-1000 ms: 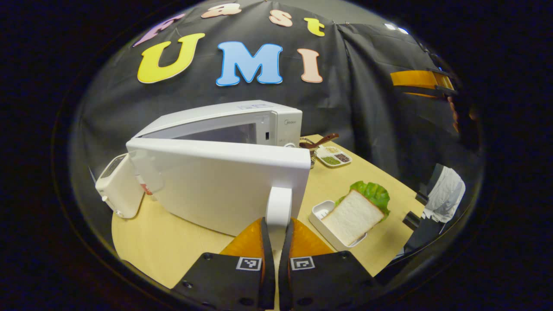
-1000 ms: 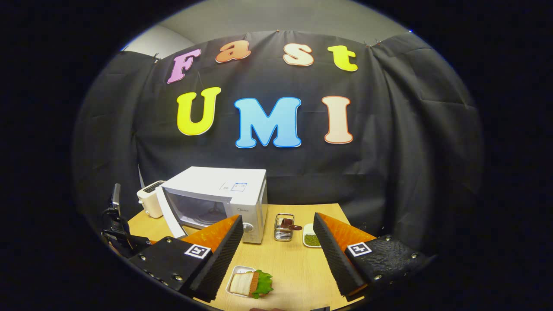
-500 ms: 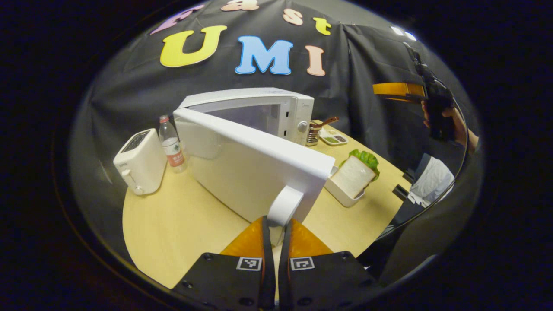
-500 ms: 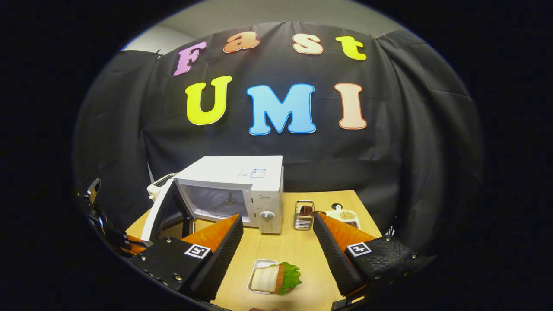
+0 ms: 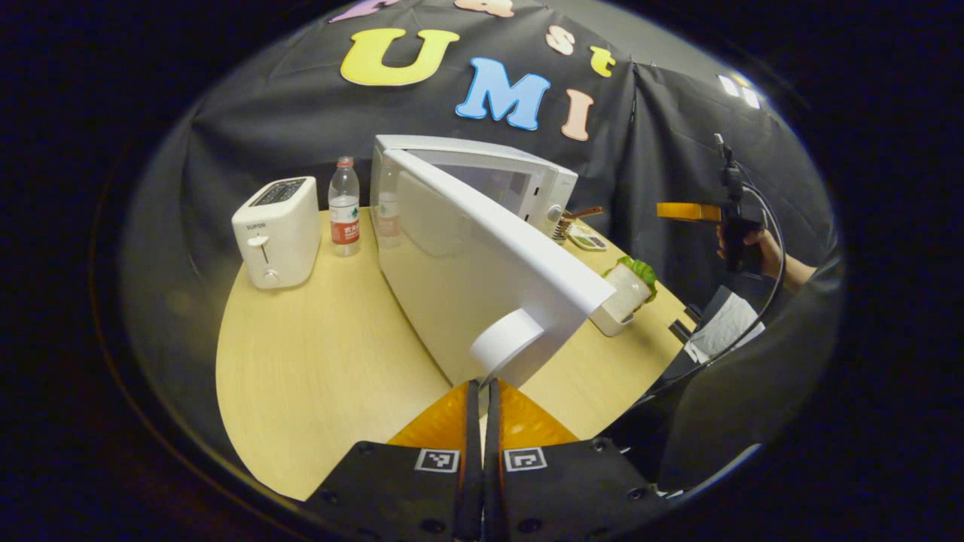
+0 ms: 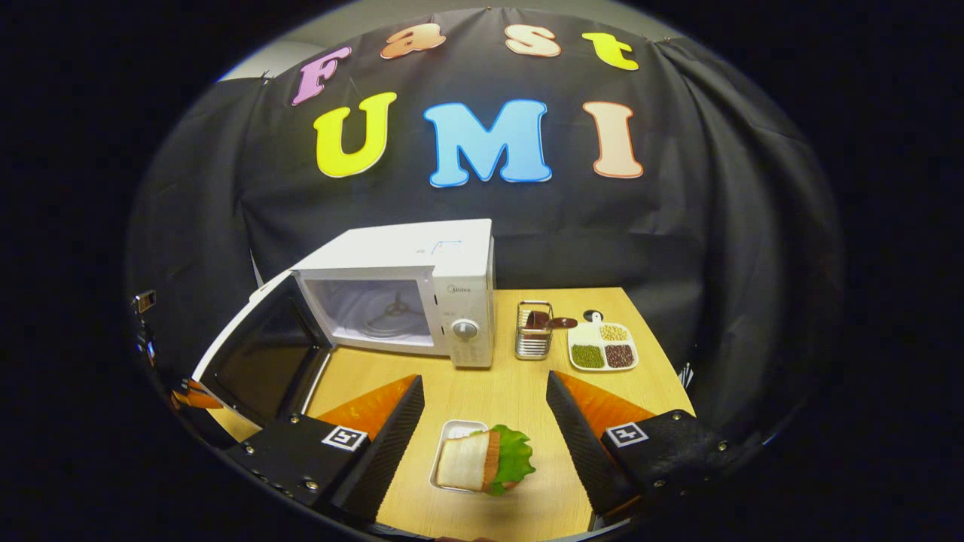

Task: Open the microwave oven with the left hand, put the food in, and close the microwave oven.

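L gripper [image 5: 482, 391] at bottom of left gripper view, jaws pressed together w/ almost no gap, tips right at the round white door handle [image 5: 506, 345]; can't tell if the handle is pinched or just touched. Microwave door [image 5: 482, 278] swung wide open, edge-on to that cam. Beyond it on the wood surface [image 5: 316, 361]: white toaster [image 5: 276, 232], water bottle [image 5: 344, 207] just beside it, microwave [image 5: 482, 169] body behind the door. Farther off to the side, a hand [image 5: 745, 248] holding the other gripper, cable hanging down.

R gripper [image 6: 486, 414] in right gripper view w/ jaws wide apart, gripping nothing, held above the food. Sandwich [image 6: 482, 459] w/ lettuce sits in a small white tray [image 6: 452, 433] on the surface, seen between the two fingers, in front of the microwave, well apart from it. Past that: open cavity [image 6: 373, 309] w/ turntable mount visible, dark inner face of door angled out. Beside microwave, a wire holder [image 6: 533, 340], then a white sectioned dish [image 6: 602, 350] of beans/grains.
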`<state>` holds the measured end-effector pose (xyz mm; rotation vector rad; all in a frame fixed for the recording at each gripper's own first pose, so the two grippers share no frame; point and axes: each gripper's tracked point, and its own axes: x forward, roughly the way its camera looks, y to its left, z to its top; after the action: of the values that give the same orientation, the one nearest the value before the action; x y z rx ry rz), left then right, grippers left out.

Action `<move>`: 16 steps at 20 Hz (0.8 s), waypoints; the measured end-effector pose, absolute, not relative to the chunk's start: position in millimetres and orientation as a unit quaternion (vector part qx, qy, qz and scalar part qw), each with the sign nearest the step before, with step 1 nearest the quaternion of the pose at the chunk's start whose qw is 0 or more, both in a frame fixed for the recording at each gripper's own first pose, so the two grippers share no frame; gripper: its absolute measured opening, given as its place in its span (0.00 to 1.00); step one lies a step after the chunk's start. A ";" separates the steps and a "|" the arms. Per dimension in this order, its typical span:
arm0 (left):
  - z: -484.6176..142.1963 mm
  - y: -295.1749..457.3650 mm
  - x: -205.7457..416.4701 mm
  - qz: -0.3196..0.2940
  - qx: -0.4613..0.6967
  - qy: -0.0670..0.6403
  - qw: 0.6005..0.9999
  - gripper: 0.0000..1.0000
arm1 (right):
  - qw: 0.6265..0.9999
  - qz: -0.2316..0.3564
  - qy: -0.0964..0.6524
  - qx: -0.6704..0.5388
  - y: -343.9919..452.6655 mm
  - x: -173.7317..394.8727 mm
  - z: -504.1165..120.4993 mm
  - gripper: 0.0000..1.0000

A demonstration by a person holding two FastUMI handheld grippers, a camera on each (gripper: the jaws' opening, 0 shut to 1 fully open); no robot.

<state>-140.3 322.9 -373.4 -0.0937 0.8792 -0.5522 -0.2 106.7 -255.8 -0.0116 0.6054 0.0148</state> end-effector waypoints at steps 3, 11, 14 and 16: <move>-374.0 341.2 -138.3 -0.256 -0.054 0.417 0.870 0.08 | 0.947 0.001 0.320 -0.025 98.0 -8.7 -272.3 0.99; -360.9 365.1 -140.7 -0.230 -0.084 0.385 0.890 0.08 | 0.907 0.050 0.417 0.015 94.3 -41.9 -333.5 0.99; -335.6 385.9 -143.7 -0.176 -0.095 0.349 0.915 0.07 | 0.885 0.038 0.457 0.074 87.3 -47.6 -363.8 0.99; -291.5 391.6 -141.2 -0.129 -0.088 0.295 0.943 0.07 | 0.868 0.036 0.479 0.125 87.0 -52.7 -378.8 0.99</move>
<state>-141.2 391.6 -291.5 -0.1792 0.6016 -0.2636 -52.7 87.0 -378.8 0.2618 1.0015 0.0751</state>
